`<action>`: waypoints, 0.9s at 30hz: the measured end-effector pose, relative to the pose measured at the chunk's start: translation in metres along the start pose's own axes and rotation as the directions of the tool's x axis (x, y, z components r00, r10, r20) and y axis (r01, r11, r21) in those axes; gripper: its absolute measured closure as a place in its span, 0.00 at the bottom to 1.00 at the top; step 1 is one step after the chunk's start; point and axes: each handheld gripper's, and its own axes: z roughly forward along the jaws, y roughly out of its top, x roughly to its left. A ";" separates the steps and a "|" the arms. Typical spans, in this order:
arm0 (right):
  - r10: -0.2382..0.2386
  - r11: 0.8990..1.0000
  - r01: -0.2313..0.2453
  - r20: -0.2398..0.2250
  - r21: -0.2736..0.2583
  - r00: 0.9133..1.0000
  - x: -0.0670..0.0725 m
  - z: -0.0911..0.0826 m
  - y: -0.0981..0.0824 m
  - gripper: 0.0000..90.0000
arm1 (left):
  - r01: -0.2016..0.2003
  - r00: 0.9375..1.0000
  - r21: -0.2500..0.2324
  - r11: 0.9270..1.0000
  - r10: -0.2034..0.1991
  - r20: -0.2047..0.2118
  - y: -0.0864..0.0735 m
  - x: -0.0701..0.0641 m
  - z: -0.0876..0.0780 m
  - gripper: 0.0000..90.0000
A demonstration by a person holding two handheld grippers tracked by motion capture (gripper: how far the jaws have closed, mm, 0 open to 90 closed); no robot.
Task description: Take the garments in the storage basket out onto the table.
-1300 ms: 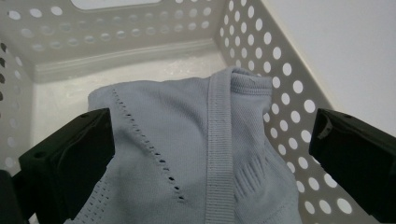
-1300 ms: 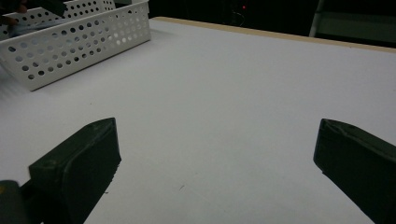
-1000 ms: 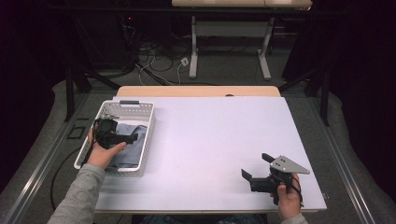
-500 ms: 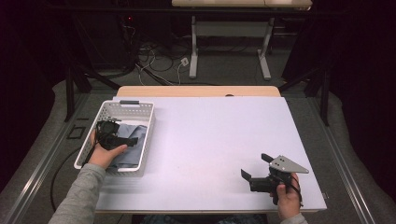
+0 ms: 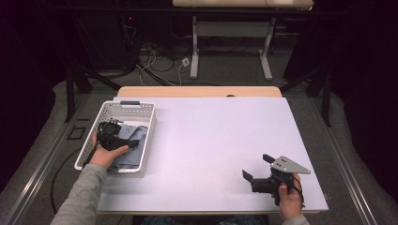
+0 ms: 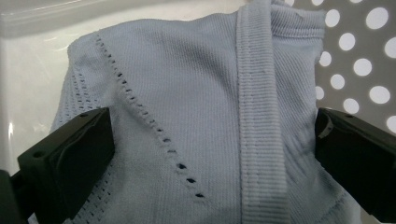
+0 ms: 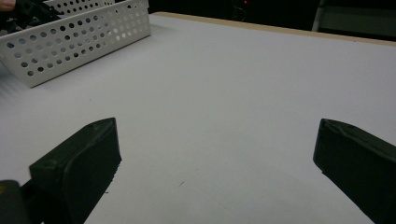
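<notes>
A light blue knit garment (image 5: 137, 132) lies inside a white perforated basket (image 5: 129, 104) at the table's left. My left gripper (image 5: 122, 136) is down in the basket, right on the garment. In the left gripper view the garment (image 6: 196, 107) spans the whole gap of the left gripper (image 6: 212, 158), whose jaws stand wide apart, open, with a ribbed band running between them. My right gripper (image 5: 257, 167) rests near the table's front right corner. It is open over bare tabletop (image 7: 219, 140), with nothing between its jaws.
The white table (image 5: 211, 136) stretches between the two hands. The basket (image 7: 70, 42) appears far off at the upper left of the right gripper view. Behind the table are cables and desk legs on the floor.
The left hand has shifted slightly inside the basket, down onto the garment. The right gripper has stayed where it was.
</notes>
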 end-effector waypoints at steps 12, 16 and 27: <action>0.001 1.000 -0.001 -0.001 0.006 1.000 0.000 0.000 0.000 0.01 | -0.024 1.000 0.036 0.999 0.024 0.010 -0.002 0.000 0.005 0.01; 0.002 1.000 -0.002 -0.002 0.006 1.000 0.000 -0.001 0.000 0.01 | -0.022 1.000 0.043 0.999 0.022 0.012 -0.002 0.001 0.006 0.01; 0.001 1.000 -0.001 0.003 0.007 1.000 0.000 -0.002 0.001 0.01 | -0.015 1.000 0.065 0.998 0.014 0.017 -0.004 0.003 0.011 0.03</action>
